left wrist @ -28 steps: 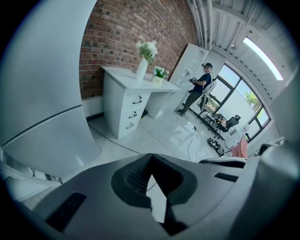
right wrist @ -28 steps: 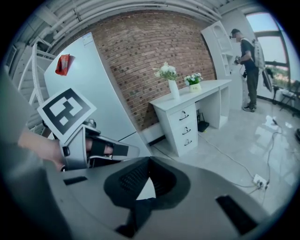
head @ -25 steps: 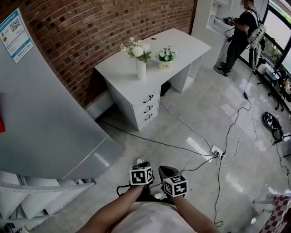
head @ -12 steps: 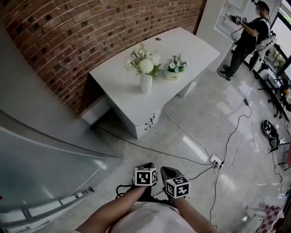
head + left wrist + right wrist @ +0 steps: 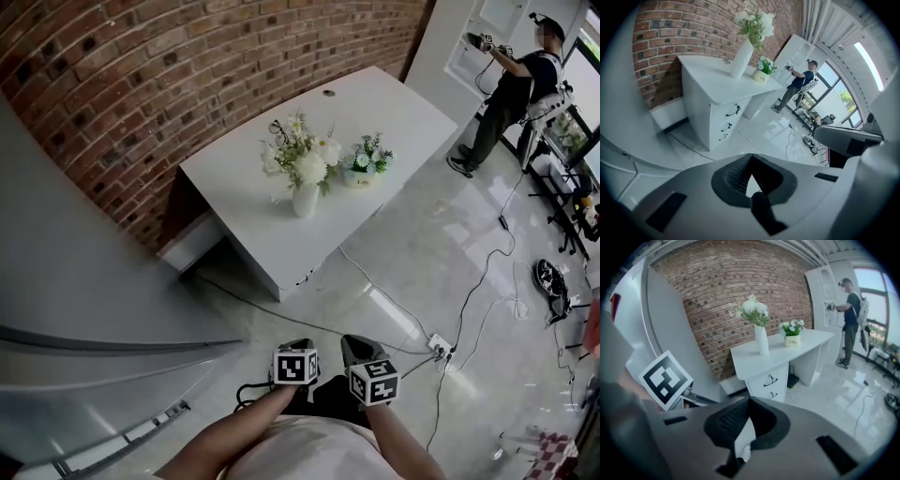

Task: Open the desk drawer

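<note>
Tools first: the left tool [image 5: 751, 163] is hanging low in front of the person holding it, jaws pinched together at the tips and gripping nothing. The right tool [image 5: 749, 401] is doing the same just beside it, closed and empty too. Both are sitting well short of the bench [image 5: 375, 112] and not touching it.

That bench is one smooth white slab with squared corners, backing onto a rough red brick wall [image 5: 187, 66]. Under the bench's near end I'm counting three drawers [image 5: 717, 123] stacked one over another. They have flat white fronts, each wearing one dark curved handle [image 5: 732, 110], and all three are looking pushed in flush.

Two containers are standing on the bench top. One is a tall slim white vase [image 5: 305, 200] holding a bunch of white flowers [image 5: 309, 167]. The other, just beside it, is a small squat pot [image 5: 361, 178] holding white blooms with green leaves.

Glossy pale floor [image 5: 422, 244] is spreading out from the bench, with one white power strip [image 5: 439, 345] lying on it. One person [image 5: 516, 84] is standing past the bench's far end.
</note>
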